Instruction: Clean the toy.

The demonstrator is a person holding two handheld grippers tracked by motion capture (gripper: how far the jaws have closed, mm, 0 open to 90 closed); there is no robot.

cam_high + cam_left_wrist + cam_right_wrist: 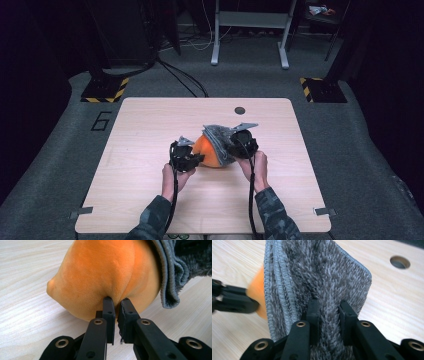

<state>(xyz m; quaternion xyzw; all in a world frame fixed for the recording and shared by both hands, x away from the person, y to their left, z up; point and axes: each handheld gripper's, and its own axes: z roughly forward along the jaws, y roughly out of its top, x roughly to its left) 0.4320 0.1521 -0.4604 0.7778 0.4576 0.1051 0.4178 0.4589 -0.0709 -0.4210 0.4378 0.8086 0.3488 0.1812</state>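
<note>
Item: orange plush toy (209, 150), rounded and short-napped, with a small nub at one side visible in the left gripper view; exact figure hard to make out, far half hidden under cover. Lying near the middle of the wooden tabletop (150, 200), slightly toward the right edge.

Cover: grey fleece cloth (220, 140), shaggy nap, ribbed stitched hem, folded in layers and draped over the toy's right side; lower end cut off behind the jaws in the right gripper view.

Left gripper (192, 159): jaws nearly together, pinching a fold of the orange plush at its lower seam; held from the near left side of the toy.

Right gripper (235, 150): jaws closed on a thick fold of the grey cloth, pile bunched between the fingers (313, 312); fingertips partly buried in the nap.

Also noted: round grommet hole (240, 110) near the far edge of the tabletop; camouflage sleeves (272, 215) entering at the near edge, cut off by the frame; surrounding floor dark, details indistinct.
</note>
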